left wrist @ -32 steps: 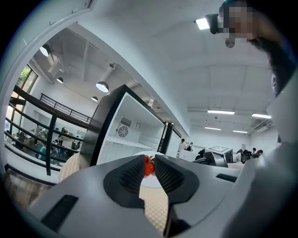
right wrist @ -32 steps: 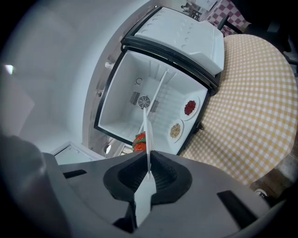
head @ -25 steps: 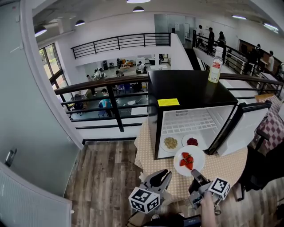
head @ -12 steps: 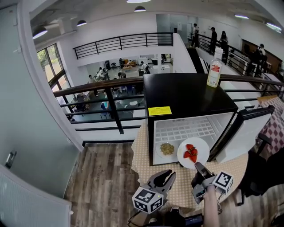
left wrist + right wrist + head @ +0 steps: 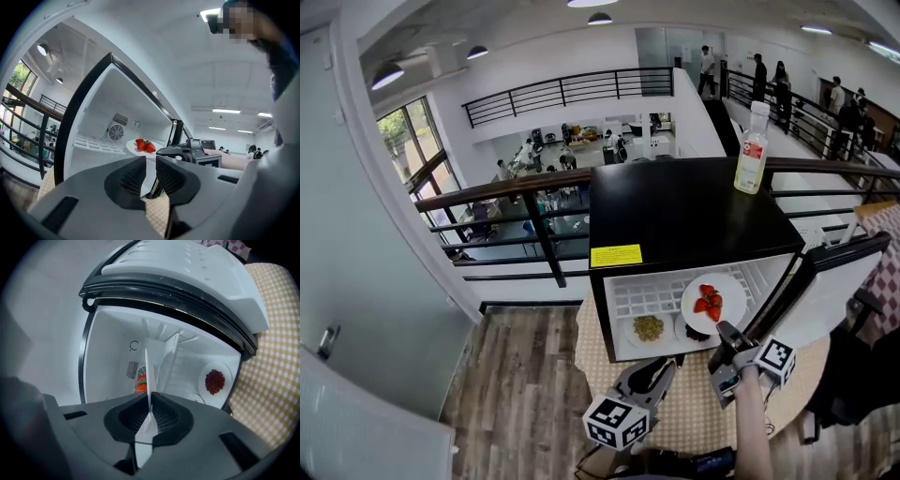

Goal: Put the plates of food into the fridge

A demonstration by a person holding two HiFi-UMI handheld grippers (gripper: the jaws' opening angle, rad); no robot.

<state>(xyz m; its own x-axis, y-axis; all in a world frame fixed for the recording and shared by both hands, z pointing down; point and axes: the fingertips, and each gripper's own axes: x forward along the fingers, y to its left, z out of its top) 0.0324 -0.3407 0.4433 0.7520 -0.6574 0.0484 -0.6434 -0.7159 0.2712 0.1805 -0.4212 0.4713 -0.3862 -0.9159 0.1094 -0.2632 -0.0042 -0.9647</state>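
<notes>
Plate of strawberries point(image 5: 731, 291), clamped by its rim in the right gripper point(image 5: 724, 331), hovers at the open fridge's point(image 5: 675, 206) mouth above a plate of dark red berries point(image 5: 225, 369); that edge-only pinch could let it tip and spill fruit.

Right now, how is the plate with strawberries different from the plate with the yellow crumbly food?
The strawberry plate is held up in the air, its rim pinched by the right gripper; the yellow-food plate lies flat on the floor of the fridge. The strawberry plate carries red berries; the yellow-food plate carries pale crumbs. Both are round, white plates.
</notes>
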